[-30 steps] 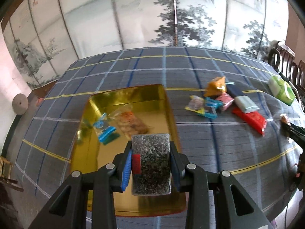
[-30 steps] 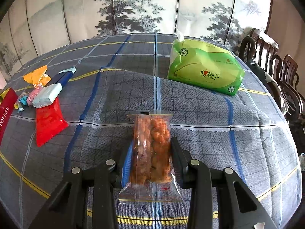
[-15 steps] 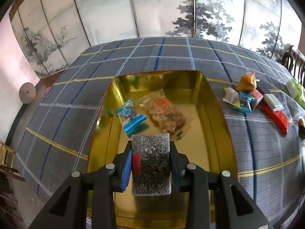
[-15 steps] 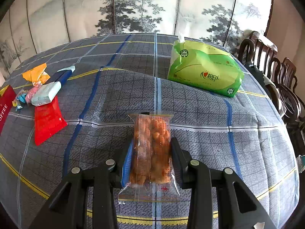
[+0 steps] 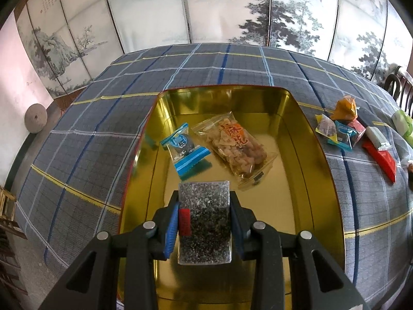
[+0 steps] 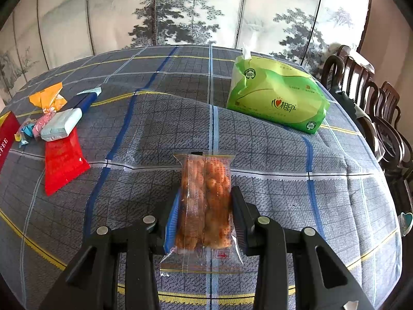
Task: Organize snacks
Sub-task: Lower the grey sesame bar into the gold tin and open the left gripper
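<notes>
My left gripper [image 5: 204, 204] is shut on a clear packet of dark speckled sesame snack [image 5: 204, 222] and hangs over the near half of a gold tin tray [image 5: 320, 170]. In the tray lie a blue-wrapped sweet [image 5: 184, 151] and a clear bag of fried twists [image 5: 238, 147]. My right gripper [image 6: 205, 201] is shut on a clear bag of orange fried snacks [image 6: 205, 193] above the checked tablecloth [image 6: 155, 129]. A heap of loose snacks [image 6: 59, 118] lies at the left, with a red packet [image 6: 62, 162] nearest.
A green tissue pack [image 6: 276, 100] stands at the back right of the table. Dark wooden chairs [image 6: 374, 118] line the right edge. A painted folding screen [image 5: 206, 13] runs behind the table. The red outer wall of the tin [image 6: 6, 139] shows at the far left.
My left gripper has carried the sesame packet from the tray's near right corner to over its middle, and sits lower. The right gripper and its bag have stayed put.
</notes>
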Available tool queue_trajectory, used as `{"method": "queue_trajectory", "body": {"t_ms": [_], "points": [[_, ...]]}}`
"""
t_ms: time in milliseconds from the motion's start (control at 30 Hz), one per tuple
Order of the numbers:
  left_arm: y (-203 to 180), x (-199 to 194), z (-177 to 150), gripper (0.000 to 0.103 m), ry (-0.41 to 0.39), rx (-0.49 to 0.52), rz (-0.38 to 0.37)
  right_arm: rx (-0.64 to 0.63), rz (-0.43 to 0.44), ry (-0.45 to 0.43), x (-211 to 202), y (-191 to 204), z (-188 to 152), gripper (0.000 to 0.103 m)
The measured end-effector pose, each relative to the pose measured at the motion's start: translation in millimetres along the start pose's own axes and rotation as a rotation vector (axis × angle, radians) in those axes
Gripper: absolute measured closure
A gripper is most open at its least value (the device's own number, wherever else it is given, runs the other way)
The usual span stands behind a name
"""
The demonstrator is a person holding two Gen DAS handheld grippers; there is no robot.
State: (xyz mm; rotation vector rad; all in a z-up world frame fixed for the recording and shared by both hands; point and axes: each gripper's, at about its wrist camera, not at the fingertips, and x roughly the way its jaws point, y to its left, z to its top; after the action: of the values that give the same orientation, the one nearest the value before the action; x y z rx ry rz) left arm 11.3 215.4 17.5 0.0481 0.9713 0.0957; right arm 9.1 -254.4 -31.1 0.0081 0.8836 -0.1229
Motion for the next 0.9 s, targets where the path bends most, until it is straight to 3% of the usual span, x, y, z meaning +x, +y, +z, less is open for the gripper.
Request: {"method": "queue_trajectory", "body": {"t_ms": [633,900], "points": [[6.9,8.8,-0.8,0.067,0.0,-0.013,-0.002,-0.003,-0.006,0.0,-2.1,6.1,-1.1,0.069],[6.9,2.0,-1.0,0.066,-0.045,0.0,0.014,-0.005,-0.009,0.0,-3.1,8.0,-1.5,0.069]]}}
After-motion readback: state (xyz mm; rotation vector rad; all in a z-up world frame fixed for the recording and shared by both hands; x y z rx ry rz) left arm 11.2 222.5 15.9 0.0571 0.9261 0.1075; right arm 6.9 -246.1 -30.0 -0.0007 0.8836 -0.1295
